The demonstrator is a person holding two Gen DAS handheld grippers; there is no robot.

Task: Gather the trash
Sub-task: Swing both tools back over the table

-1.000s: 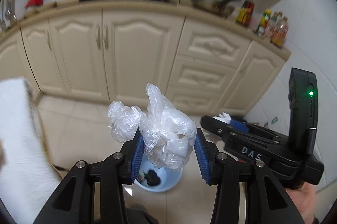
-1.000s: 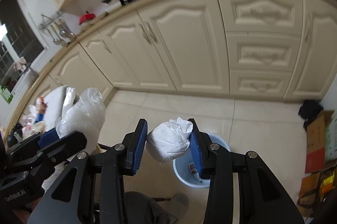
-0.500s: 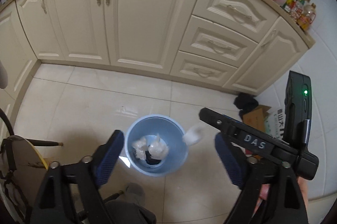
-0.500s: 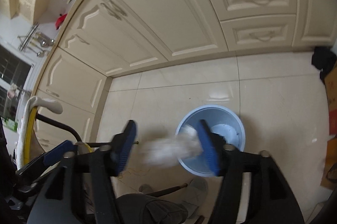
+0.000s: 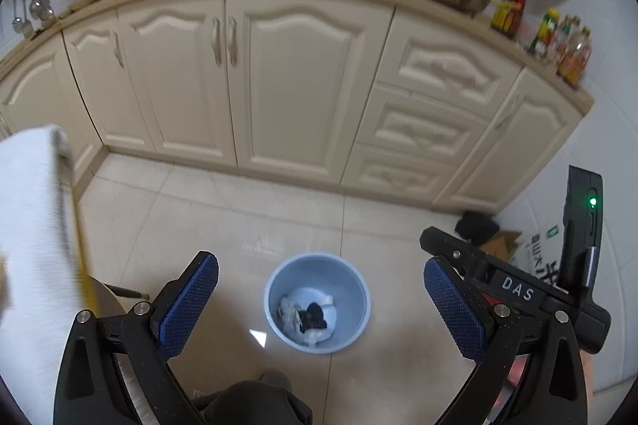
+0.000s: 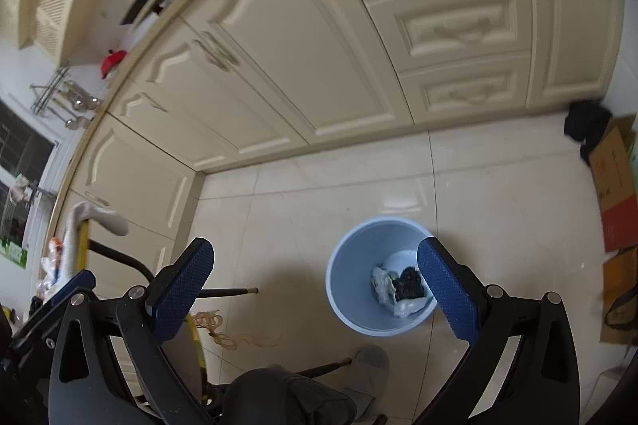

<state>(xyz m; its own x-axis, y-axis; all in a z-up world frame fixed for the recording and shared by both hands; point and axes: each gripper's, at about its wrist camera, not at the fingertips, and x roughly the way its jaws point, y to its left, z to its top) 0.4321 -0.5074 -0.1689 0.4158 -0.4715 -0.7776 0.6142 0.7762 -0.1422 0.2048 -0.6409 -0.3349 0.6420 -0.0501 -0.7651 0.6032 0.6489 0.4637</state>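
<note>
I hold both grippers above the kitchen floor, pointed steeply down, and neither has anything in it. My left gripper (image 5: pixel 321 299) has its jaws opening and now spread very wide, the blue pads (image 5: pixel 187 305) far apart with only bare tile and the bin showing between them. My right gripper (image 6: pixel 315 289) has its jaws opening too, just as wide, and nothing sits between its pads either. The light blue bin (image 5: pixel 317 301) stands upright on the cream floor tiles (image 5: pixel 199 209), a little way out from the cream cabinets (image 5: pixel 295 78). The trash lies at the bottom of it: crumpled clear plastic (image 5: pixel 289 313) on one side, a pale wad (image 5: pixel 317 335) toward the near wall, and a dark lump (image 5: pixel 313 313) between them that I can't identify from this height. In the right wrist view the same bin (image 6: pixel 347 265) sits partly behind my right-hand pad, with the plastic (image 6: pixel 381 285) and the dark lump (image 6: pixel 406 285) visible inside. In the left wrist view my right gripper's black body (image 5: pixel 514 289) reaches in from the right. A grey slipper (image 6: pixel 371 361) rests on the tile just this side of the bin.
</note>
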